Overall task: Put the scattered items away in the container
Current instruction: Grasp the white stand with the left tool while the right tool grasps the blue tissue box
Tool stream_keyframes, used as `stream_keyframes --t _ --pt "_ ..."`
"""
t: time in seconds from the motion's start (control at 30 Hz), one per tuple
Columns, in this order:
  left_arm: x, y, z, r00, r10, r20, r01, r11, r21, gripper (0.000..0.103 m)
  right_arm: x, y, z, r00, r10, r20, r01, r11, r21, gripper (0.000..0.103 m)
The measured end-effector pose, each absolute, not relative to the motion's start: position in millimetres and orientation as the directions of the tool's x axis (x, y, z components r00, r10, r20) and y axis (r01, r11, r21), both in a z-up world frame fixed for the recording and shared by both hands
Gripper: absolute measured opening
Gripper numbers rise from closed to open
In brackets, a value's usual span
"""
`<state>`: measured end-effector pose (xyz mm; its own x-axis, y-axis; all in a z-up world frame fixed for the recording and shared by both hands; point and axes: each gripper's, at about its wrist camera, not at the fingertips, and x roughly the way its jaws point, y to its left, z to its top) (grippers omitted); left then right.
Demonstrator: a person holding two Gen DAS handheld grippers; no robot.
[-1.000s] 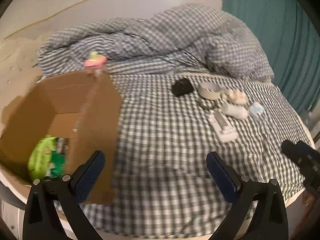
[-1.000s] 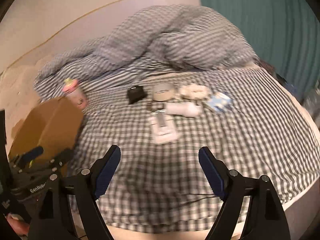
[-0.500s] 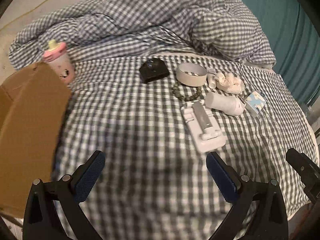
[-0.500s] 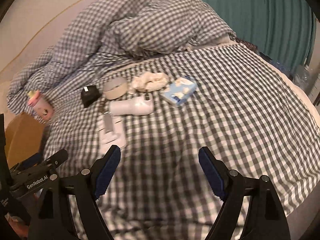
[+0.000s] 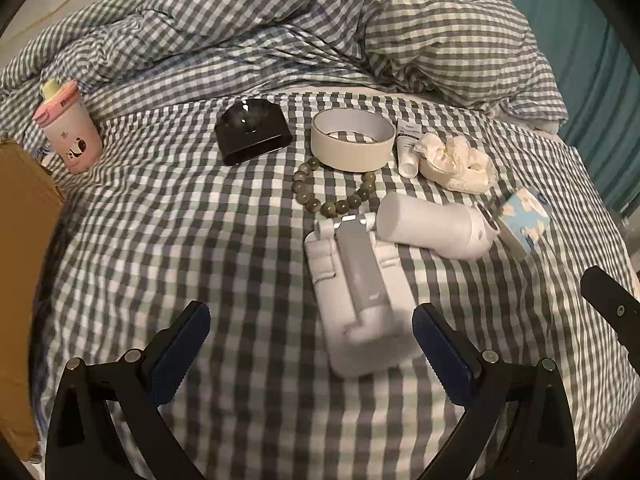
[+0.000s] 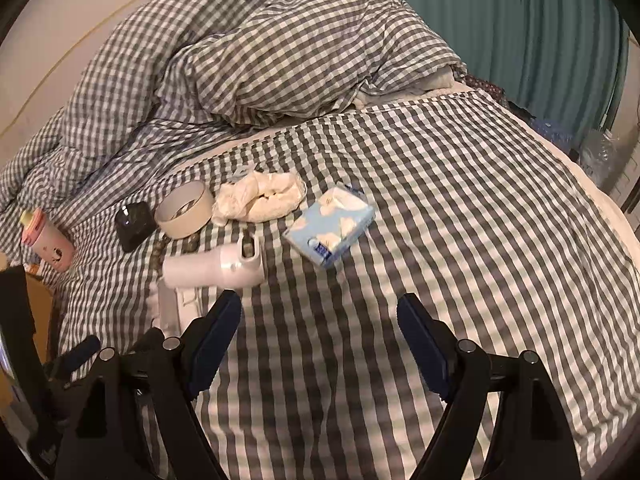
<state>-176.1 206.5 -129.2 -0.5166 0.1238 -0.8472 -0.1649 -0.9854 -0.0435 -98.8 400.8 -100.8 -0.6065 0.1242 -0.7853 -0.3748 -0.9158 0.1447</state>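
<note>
From the left wrist view, the left gripper (image 5: 310,338) hangs over the bed (image 5: 168,240) with its jaws spread wide and holding nothing; the white phone stand (image 5: 360,300) lies between them. Beyond it sit a bead bracelet (image 5: 332,196), tape roll (image 5: 352,144), black box (image 5: 252,132) and pink cup (image 5: 70,132), with the cardboard box (image 5: 24,264) at the left edge.

From the right wrist view, the right gripper (image 6: 320,344) is likewise wide open and empty, above bare sheet. The tissue pack (image 6: 332,224) lies ahead, and the white bottle (image 6: 216,266) to its left.
</note>
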Motion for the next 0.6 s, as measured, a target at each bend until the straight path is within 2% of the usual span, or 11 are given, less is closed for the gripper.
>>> stream_keyframes --t 0.2,0.47,0.6 --pt "-191.2 220.3 -139.8 -0.511 0.105 -0.853 -0.152 -0.988 -0.03 0.103 -124.2 407.4 -104.3 -0.599 0.142 -0.788 -0.384 -0.914 0.128 0.08" --pt "-205.6 228.3 -161.9 -0.497 0.098 -0.862 -0.112 -0.993 -0.048 0.103 -164.2 430.7 -123.5 -0.531 0.161 -0.832 -0.489 -0.86 0.146 0.08" --pt "-209.1 236.9 -170.1 -0.497 0.058 -0.866 -0.112 -0.994 -0.002 0.103 -182.6 434.6 -134.6 -0.495 0.178 -0.85 -0.528 -0.839 0.132 0.08"
